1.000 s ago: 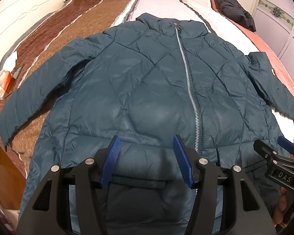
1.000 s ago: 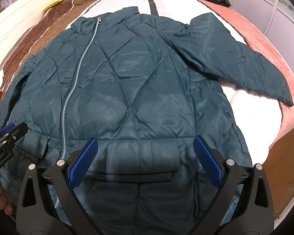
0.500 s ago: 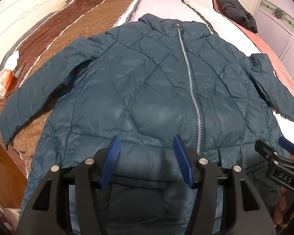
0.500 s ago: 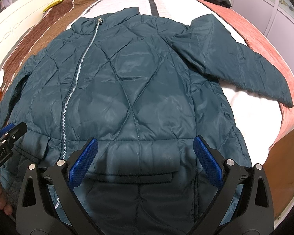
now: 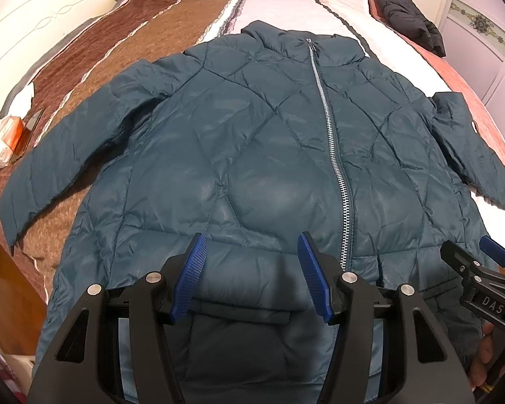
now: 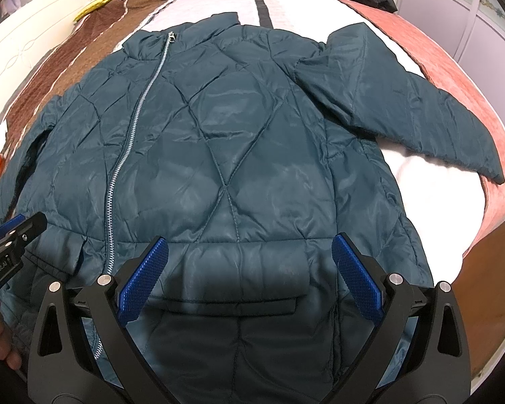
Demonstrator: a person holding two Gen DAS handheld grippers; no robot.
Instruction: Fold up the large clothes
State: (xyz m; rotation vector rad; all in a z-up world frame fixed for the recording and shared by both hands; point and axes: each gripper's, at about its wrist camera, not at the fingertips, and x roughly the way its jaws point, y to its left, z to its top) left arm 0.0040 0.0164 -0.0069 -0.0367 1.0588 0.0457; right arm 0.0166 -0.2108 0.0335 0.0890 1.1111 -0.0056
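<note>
A dark teal quilted jacket lies flat and face up on the bed, zipped, collar at the far end, both sleeves spread outward. My left gripper hovers open above the hem left of the zipper, over a pocket flap, nothing between its blue pads. My right gripper stands wide open above the hem right of the zipper, over the other pocket flap, also holding nothing. Each gripper shows at the edge of the other's view, with a hand behind it.
The bed has a striped cover in brown, pink and white with a salmon edge. A black garment lies at the far right. An orange packet sits at the left edge. White cupboard doors stand to the right.
</note>
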